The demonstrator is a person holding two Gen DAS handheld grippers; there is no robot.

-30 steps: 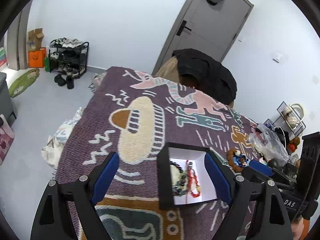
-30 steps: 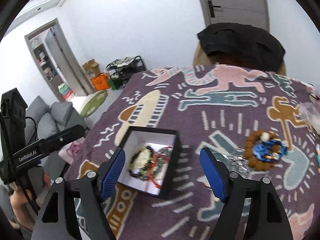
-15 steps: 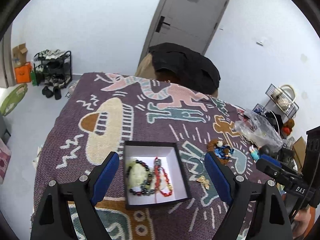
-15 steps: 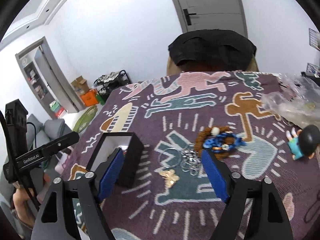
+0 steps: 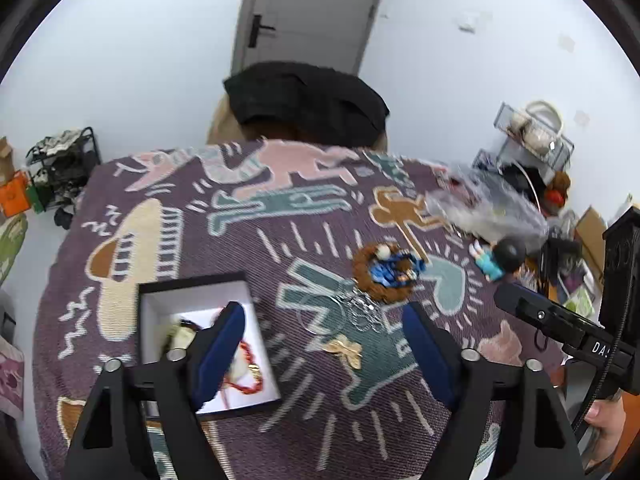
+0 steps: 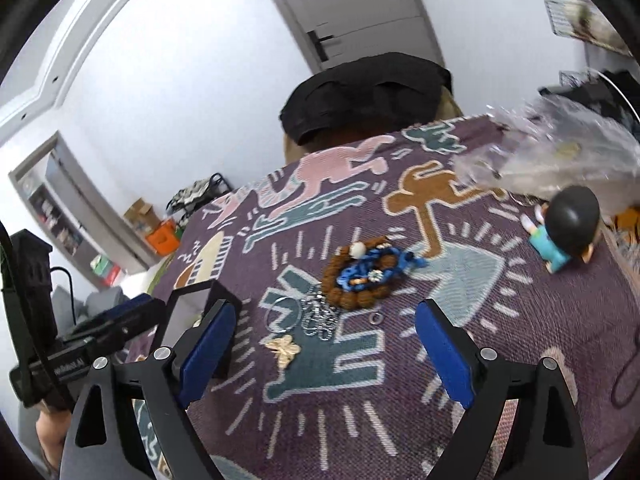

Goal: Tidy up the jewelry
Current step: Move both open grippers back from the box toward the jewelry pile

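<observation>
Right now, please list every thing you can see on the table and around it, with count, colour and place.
jewelry box: 1, black with white inside, on the table's left; it holds a red bead string and a pale piece
brown bead bracelet: 1, brown, middle of the table, with a blue cord piece lying on it
clear ring: 1, beside a silver chain
butterfly clip: 1, gold, nearest the fingers
doll figure: 1, black hair, teal clothes, lying at the right
plastic bag: 1, clear, far right
tablecloth: 1, purple, patterned
black garment: 1, over a chair behind the table
door: 1, grey
left gripper: blue pads, open
right gripper: blue pads, open
</observation>
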